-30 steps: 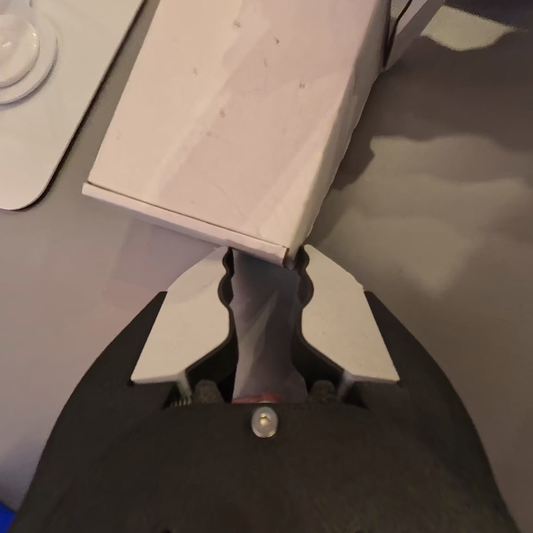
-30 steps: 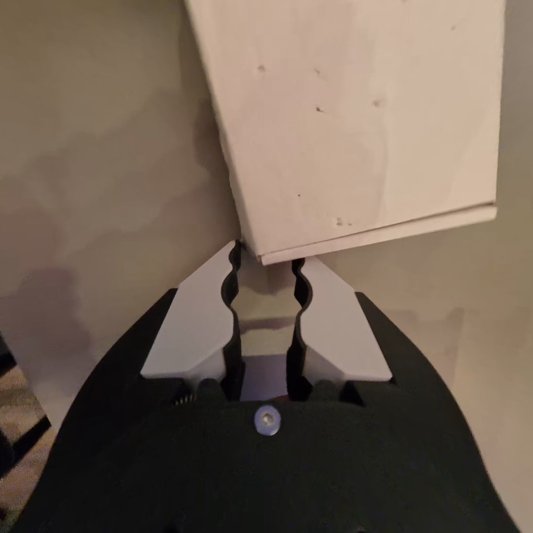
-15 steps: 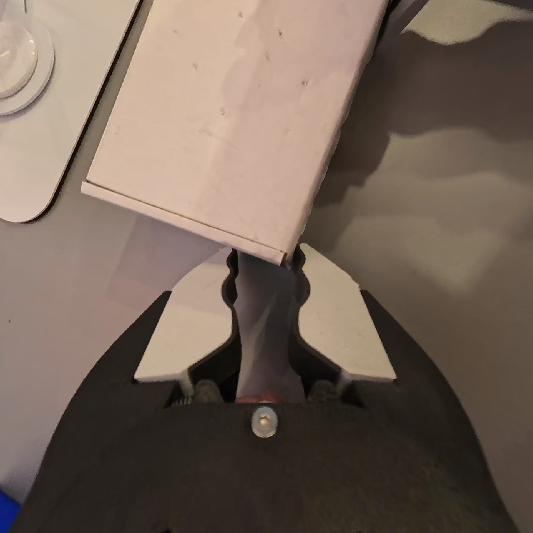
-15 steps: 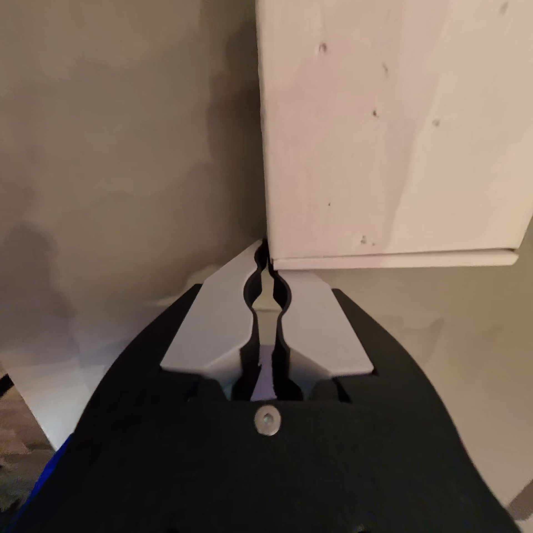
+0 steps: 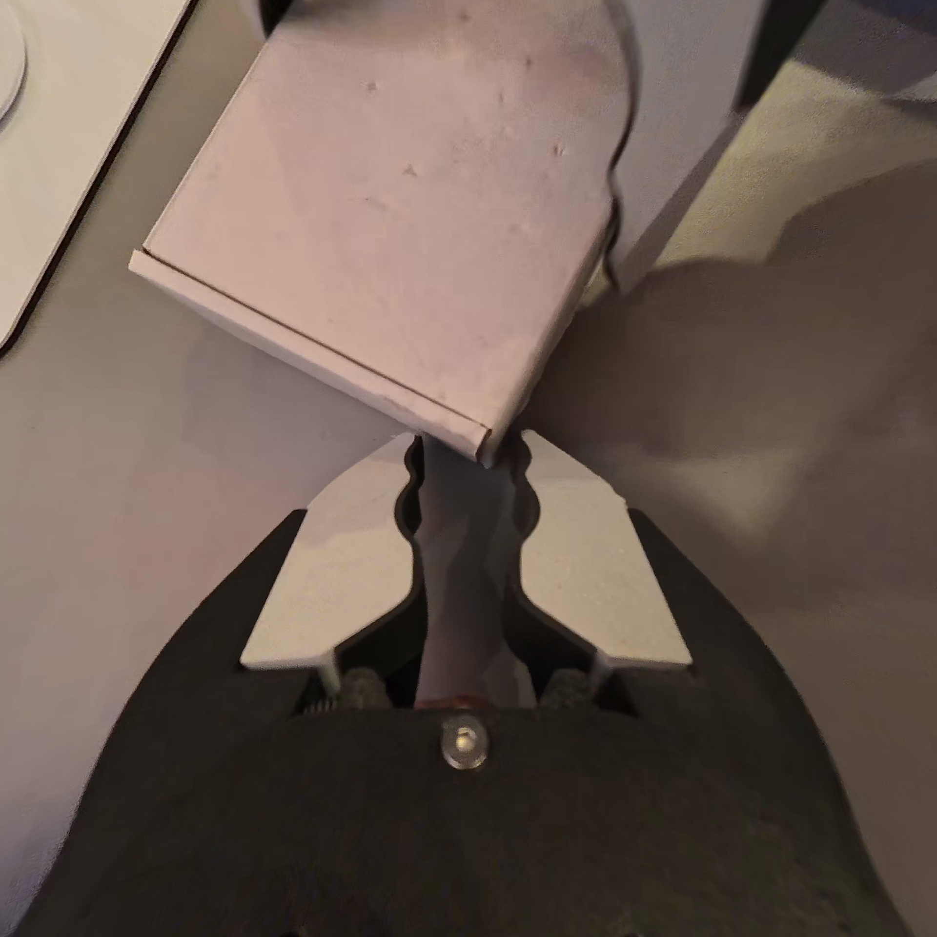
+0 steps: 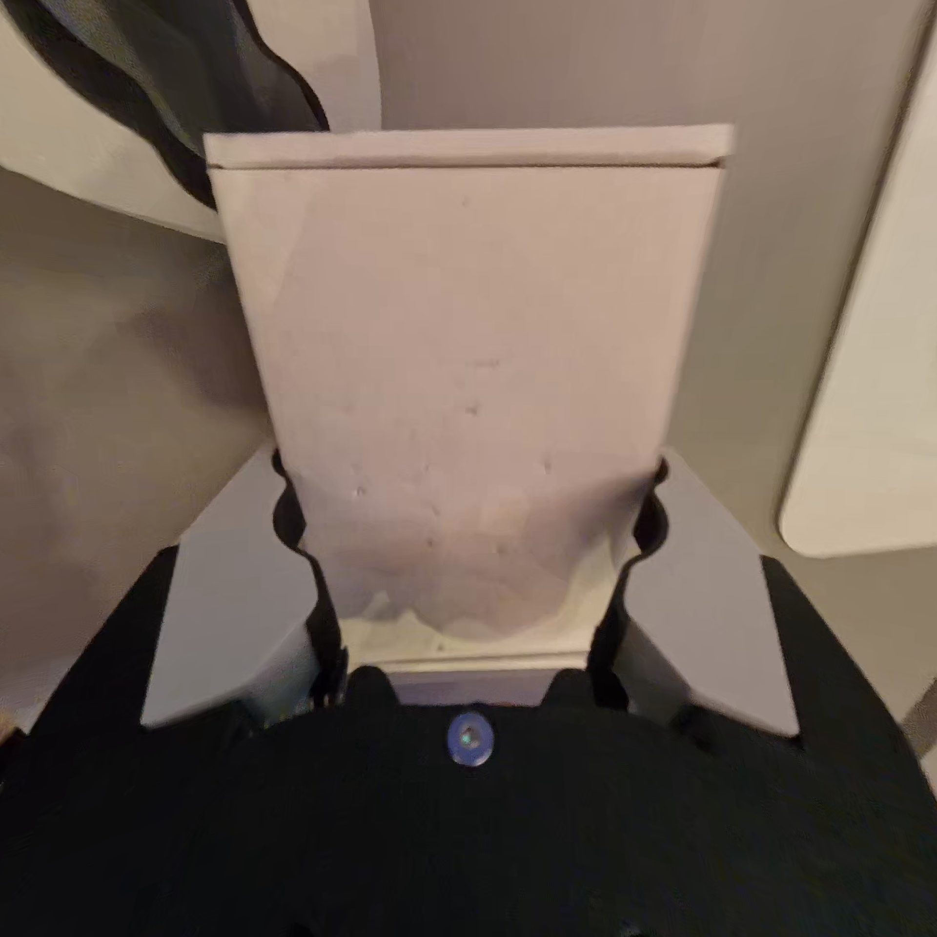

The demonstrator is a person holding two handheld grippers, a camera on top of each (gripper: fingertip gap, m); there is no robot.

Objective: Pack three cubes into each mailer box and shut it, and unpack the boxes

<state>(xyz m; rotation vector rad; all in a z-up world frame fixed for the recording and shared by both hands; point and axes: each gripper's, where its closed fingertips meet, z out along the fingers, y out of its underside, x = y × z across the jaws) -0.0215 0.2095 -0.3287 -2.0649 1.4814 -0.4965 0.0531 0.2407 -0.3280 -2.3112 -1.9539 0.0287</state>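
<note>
The right gripper [image 6: 469, 466] straddles the white cardboard mailer box [image 6: 456, 314], its spread fingers against both side walls; the blur leaves the firmness of that grip unclear. The left gripper [image 5: 469, 446], part-open, holds nothing, with the box's near corner [image 5: 487, 441] over its tips. On the grey table [image 5: 101, 507], an uneven squeeze could skew the closed box or spring its lid.

We cannot say for sure what sort of place this is; it reads as a plain indoor work station. We see a smooth grey bench [image 5: 127, 507] under dim, warm light with soft shadows, a flat white board [image 5: 76, 127] with rounded corners lying on it, and a white mailer box [image 5: 395, 228]. Nothing here marks a kitchen or shop.
</note>
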